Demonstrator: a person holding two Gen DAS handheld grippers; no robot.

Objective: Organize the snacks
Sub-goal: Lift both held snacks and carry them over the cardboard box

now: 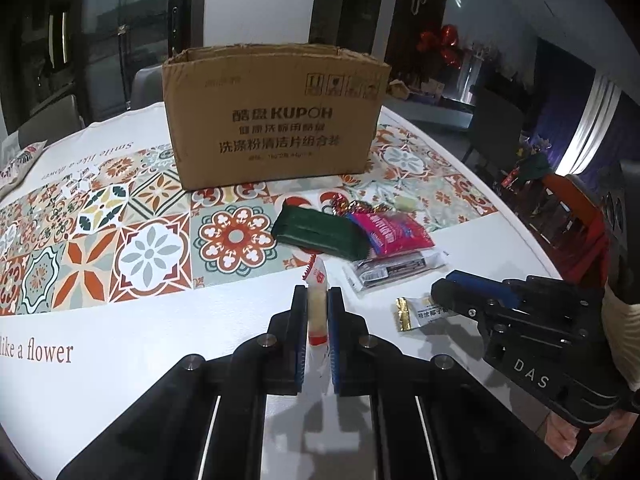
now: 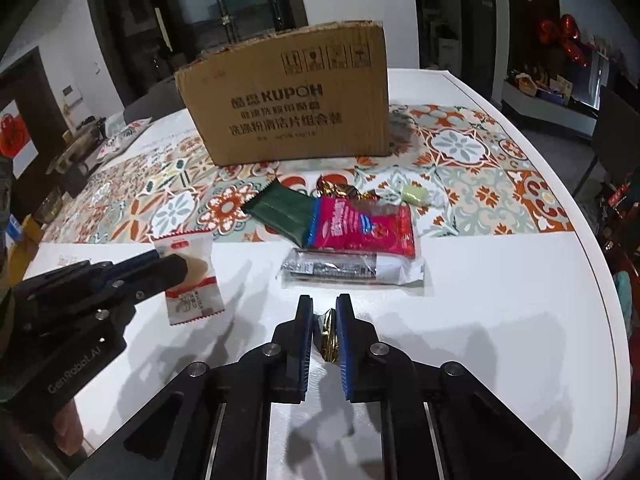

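Gripping one sachet each, both grippers' fingers [image 1: 301, 312] [image 2: 345, 320] face a cardboard box [image 1: 276, 120] behind scattered snacks [image 1: 320, 232].

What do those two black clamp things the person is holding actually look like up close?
Both are black hinged frames with silver rivets and two flat fingers lined with ribbed blue pads. The left gripper has "GenRoboAI" in pale letters on its body. The right gripper shows the letters "DAS". A pale cream cuff shows behind the right one; a dark patterned sleeve behind the left.
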